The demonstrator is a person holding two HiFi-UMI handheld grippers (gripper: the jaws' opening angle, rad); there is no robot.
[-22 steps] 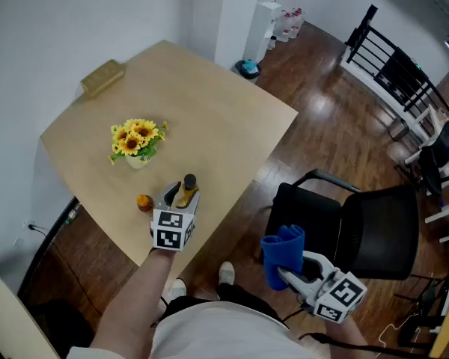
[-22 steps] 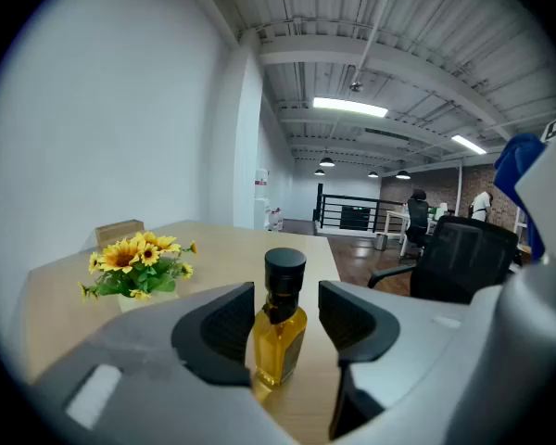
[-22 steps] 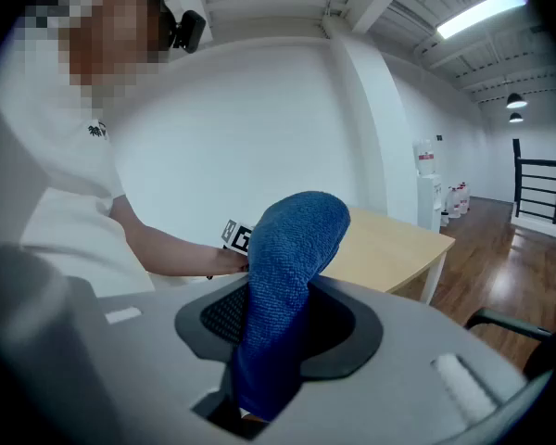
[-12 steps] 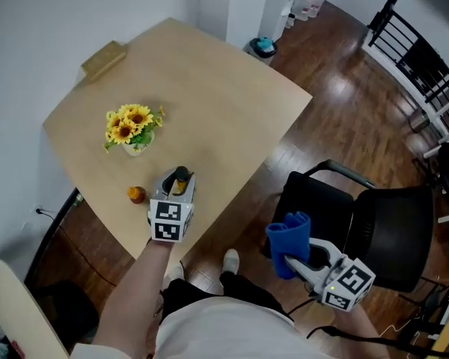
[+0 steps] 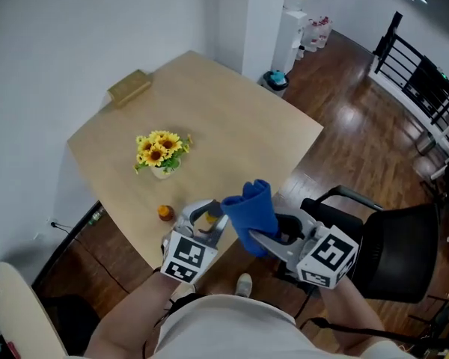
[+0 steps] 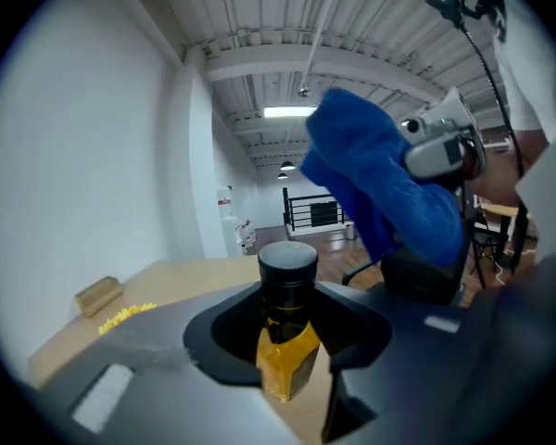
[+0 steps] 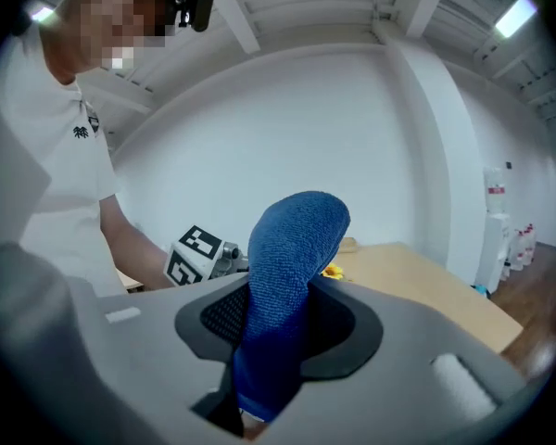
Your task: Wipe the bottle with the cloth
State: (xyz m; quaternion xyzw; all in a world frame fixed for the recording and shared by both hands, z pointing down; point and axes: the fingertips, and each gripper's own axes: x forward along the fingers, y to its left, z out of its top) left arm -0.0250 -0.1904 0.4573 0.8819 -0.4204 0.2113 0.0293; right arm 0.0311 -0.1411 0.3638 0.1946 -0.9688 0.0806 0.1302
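Note:
A small bottle (image 6: 285,327) of yellow liquid with a black cap stands between the jaws of my left gripper (image 5: 206,226), which is shut on it and holds it up off the table's near corner. In the head view only the bottle (image 5: 209,218) top shows. My right gripper (image 5: 260,239) is shut on a folded blue cloth (image 5: 250,206) that sticks up from its jaws. The cloth (image 6: 380,184) hangs just right of the bottle, close to its cap; touching cannot be told. In the right gripper view the cloth (image 7: 283,295) fills the middle and the left gripper (image 7: 204,253) shows behind it.
A light wooden table (image 5: 232,126) carries a pot of sunflowers (image 5: 161,152), a small orange object (image 5: 165,212) and a wooden block (image 5: 129,87) at its far corner. A black chair (image 5: 389,253) stands to the right on the wood floor.
My right gripper has swung left and up with the blue cloth, from beside the chair to right next to the bottle. The left gripper still holds the bottle, lifted slightly.

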